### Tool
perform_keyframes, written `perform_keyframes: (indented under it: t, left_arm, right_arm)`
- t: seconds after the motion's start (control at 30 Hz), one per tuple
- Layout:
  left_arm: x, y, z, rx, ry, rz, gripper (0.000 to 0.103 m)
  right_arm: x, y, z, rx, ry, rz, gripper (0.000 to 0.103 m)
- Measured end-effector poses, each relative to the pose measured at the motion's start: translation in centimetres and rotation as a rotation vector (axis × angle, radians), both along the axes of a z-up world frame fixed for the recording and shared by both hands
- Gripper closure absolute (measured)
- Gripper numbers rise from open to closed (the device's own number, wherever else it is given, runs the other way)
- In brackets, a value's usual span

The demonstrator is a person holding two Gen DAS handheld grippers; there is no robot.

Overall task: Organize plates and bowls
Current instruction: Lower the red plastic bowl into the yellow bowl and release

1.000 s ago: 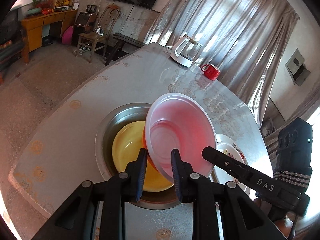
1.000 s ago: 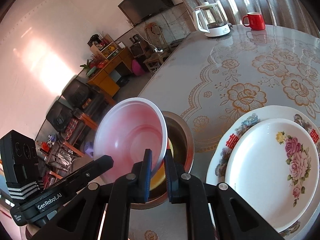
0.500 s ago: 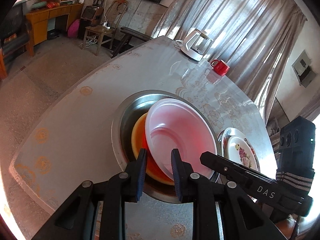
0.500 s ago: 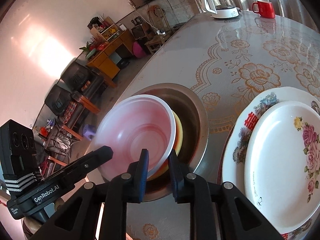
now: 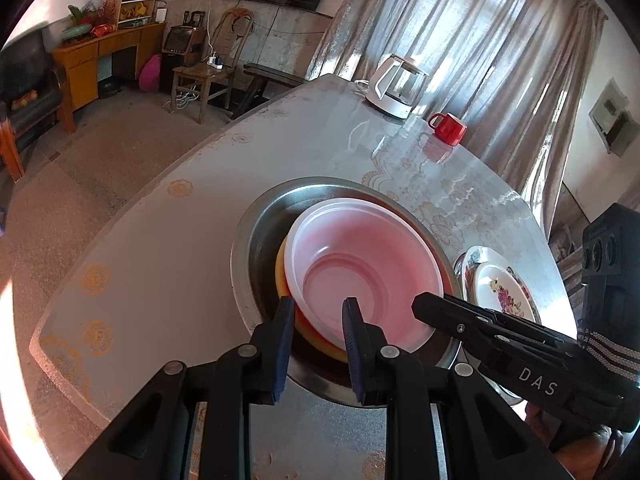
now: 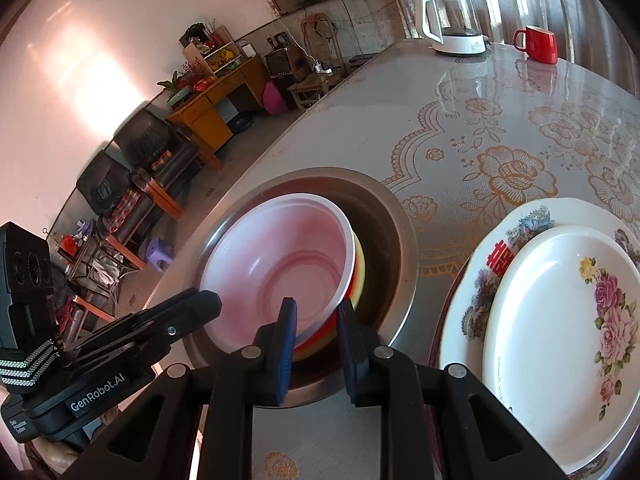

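A pink bowl (image 5: 360,276) (image 6: 280,264) sits nested on red and yellow bowls (image 5: 282,276) (image 6: 362,268) inside a steel basin (image 5: 248,248) (image 6: 404,248). My left gripper (image 5: 318,320) is shut on the pink bowl's near rim, one finger inside and one outside. My right gripper (image 6: 316,318) straddles the rim on the other side. Its jaws stand a little apart and do not seem to press. Each gripper also shows from the side in the other's view. Right of the basin a floral plate (image 6: 560,320) (image 5: 504,292) lies on a larger patterned plate (image 6: 508,248).
A white kettle (image 5: 396,88) (image 6: 452,20) and a red mug (image 5: 448,128) (image 6: 538,44) stand at the far end of the round table. The table's edge curves along the left, with floor, a chair and cabinets beyond.
The pink bowl came down from a tilted, raised pose and now lies level in the stack inside the basin. The right gripper's jaws have parted slightly.
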State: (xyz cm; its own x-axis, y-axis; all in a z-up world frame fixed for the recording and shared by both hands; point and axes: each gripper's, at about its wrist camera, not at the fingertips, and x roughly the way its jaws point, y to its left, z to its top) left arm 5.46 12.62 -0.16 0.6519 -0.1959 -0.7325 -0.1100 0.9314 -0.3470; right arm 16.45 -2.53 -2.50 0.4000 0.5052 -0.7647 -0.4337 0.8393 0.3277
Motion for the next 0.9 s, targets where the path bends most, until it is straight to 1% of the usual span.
perform_keyframes:
  t: [0.1, 0.23, 0.37, 0.53, 0.77, 0.9]
  left_arm:
    - [0.17, -0.12, -0.14, 0.007, 0.001, -0.004, 0.08]
    - [0.25, -0.09, -0.22, 0.009, 0.003, -0.005, 0.08]
    - [0.24, -0.05, -0.2, 0.001, 0.006, -0.006, 0.077]
    - [0.08, -0.15, -0.18, 0.011, 0.005, -0.009, 0.077]
    - [-0.02, -0.38, -0.04, 0.017, 0.005, -0.011, 0.076]
    - [-0.2, -0.46, 0.1, 0.016, 0.002, -0.013, 0.074]
  right_arm:
    - [0.01, 0.42, 0.08, -0.04, -0.026, 0.004, 0.083]
    - [0.44, 0.28, 0.04, -0.042, -0.025, -0.003, 0.083]
    - [0.46, 0.0, 0.11, -0.027, 0.004, -0.004, 0.083]
    - [0.21, 0.0, 0.11, -0.018, 0.011, -0.001, 0.082]
    - [-0.34, -0.06, 0.19, -0.013, 0.006, -0.006, 0.082]
    - [-0.35, 0.0, 0.21, -0.015, -0.002, -0.003, 0.082]
